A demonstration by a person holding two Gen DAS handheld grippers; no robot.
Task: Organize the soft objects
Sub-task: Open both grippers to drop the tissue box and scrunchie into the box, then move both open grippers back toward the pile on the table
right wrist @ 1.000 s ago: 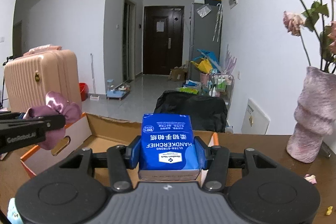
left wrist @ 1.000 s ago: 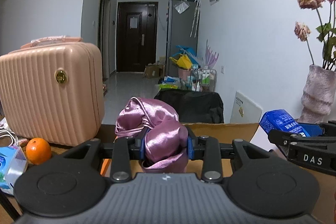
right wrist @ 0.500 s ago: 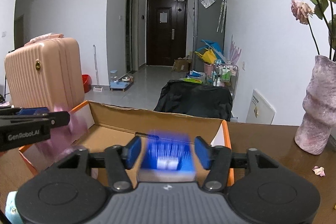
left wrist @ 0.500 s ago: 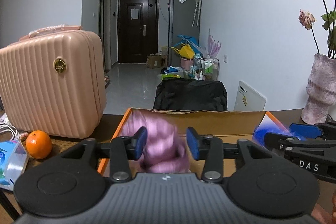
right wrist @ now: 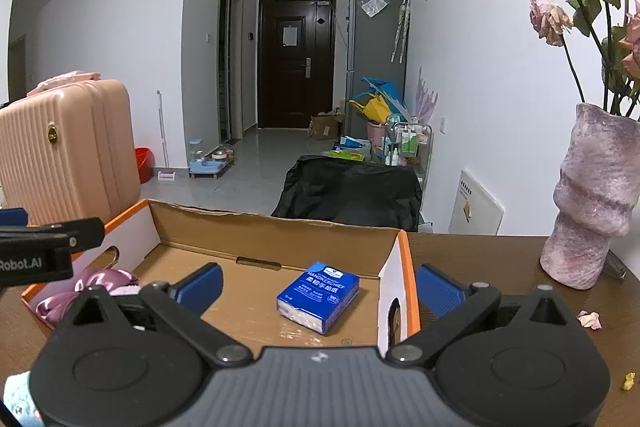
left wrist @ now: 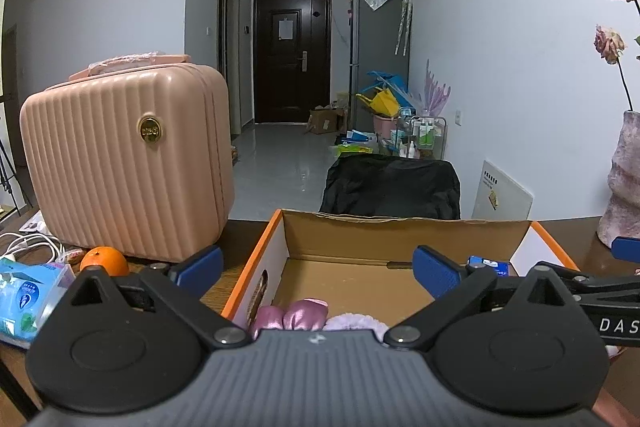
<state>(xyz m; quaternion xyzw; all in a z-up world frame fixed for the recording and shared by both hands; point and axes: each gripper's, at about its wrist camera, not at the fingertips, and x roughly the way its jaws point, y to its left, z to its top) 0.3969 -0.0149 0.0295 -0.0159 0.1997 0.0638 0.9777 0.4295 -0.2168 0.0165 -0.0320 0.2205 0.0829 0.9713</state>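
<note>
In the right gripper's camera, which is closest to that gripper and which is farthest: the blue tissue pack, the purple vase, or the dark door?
From the right gripper, whose jaws are opening with nothing between them:
1. Blue tissue pack, just ahead, lying in the cardboard box.
2. Purple vase, off to the right on the table, past the box's side.
3. Dark door, far down the hallway.

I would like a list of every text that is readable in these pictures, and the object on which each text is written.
"HANDKERCHIEF": blue tissue pack in the cardboard box; its other lines are too small.
"Robot.AI", cut off at the frame edge: left gripper.
"DAS", cut off: right gripper.
Suitcase badge, wall panel print, wipes pack: unreadable.
</note>
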